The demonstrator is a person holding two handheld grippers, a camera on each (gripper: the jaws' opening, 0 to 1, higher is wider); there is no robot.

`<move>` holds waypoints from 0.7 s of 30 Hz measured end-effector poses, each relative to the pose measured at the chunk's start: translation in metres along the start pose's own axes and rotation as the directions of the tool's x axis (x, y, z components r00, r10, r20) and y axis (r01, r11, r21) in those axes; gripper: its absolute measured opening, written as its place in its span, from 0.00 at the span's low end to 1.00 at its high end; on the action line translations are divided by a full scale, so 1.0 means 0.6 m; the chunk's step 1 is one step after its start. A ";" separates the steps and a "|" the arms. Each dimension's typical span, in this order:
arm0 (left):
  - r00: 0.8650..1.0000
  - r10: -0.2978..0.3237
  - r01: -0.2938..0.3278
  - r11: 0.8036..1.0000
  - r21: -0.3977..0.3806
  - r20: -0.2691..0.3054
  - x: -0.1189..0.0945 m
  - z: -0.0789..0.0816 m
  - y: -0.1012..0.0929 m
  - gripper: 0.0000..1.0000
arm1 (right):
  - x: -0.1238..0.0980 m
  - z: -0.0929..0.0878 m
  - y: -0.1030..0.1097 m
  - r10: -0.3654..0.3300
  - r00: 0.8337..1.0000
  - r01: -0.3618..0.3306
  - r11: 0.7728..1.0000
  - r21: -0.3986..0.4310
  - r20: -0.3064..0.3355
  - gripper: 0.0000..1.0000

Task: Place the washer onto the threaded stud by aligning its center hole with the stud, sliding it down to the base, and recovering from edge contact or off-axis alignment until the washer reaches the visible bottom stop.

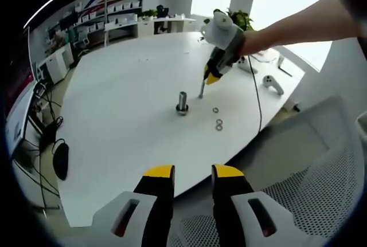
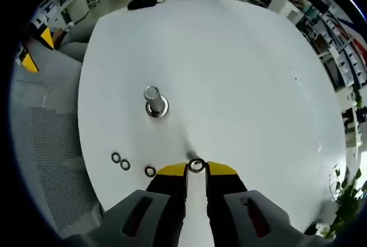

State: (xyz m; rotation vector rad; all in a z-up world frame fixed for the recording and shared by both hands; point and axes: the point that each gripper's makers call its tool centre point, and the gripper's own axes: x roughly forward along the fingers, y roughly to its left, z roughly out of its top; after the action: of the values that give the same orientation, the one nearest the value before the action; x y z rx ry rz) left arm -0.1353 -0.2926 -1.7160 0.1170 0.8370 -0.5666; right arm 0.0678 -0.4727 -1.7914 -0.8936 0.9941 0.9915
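A short steel threaded stud [image 1: 182, 102] stands upright on its round base on the white table [image 1: 126, 104]. Three loose washers [image 1: 218, 123] lie just right of it. In the right gripper view the stud [image 2: 153, 102] is ahead and left of my right gripper [image 2: 196, 168], which is shut on a small washer [image 2: 196, 164] held at its yellow tips, low over the table [image 2: 229, 75]. Loose washers [image 2: 120, 161] lie to the left. In the left gripper view the right gripper [image 1: 207, 81] hangs right of the stud. My left gripper [image 1: 193, 172] is open, back over the table's edge.
A grey mesh chair [image 1: 321, 167] stands by the table's near edge. A black mouse [image 1: 61, 160] lies at the left, and a white controller [image 1: 274, 83] and a cable at the right. A person's arm [image 1: 298, 26] reaches in from the right. Shelves line the far wall.
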 end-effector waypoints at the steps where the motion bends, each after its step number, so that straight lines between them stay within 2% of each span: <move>1: 1.000 0.000 0.000 1.000 0.000 0.001 0.000 0.000 0.000 0.23 | 0.001 0.001 -0.002 -0.002 1.000 0.002 1.000 -0.002 0.003 0.13; 8: 1.000 -0.008 0.008 1.000 0.007 -0.012 0.002 -0.003 -0.003 0.23 | 0.006 0.005 -0.001 0.002 1.000 -0.002 1.000 -0.015 -0.008 0.13; 21: 1.000 -0.017 0.017 1.000 0.010 -0.024 0.003 -0.006 -0.005 0.22 | 0.047 -0.003 0.005 0.023 0.997 -0.025 0.999 -0.030 -0.072 0.13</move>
State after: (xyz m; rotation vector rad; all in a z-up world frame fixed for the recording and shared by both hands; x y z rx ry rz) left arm -0.1384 -0.2949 -1.7197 0.1262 0.8596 -0.5861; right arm 0.0710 -0.4667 -1.8191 -0.9501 1.0549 1.0032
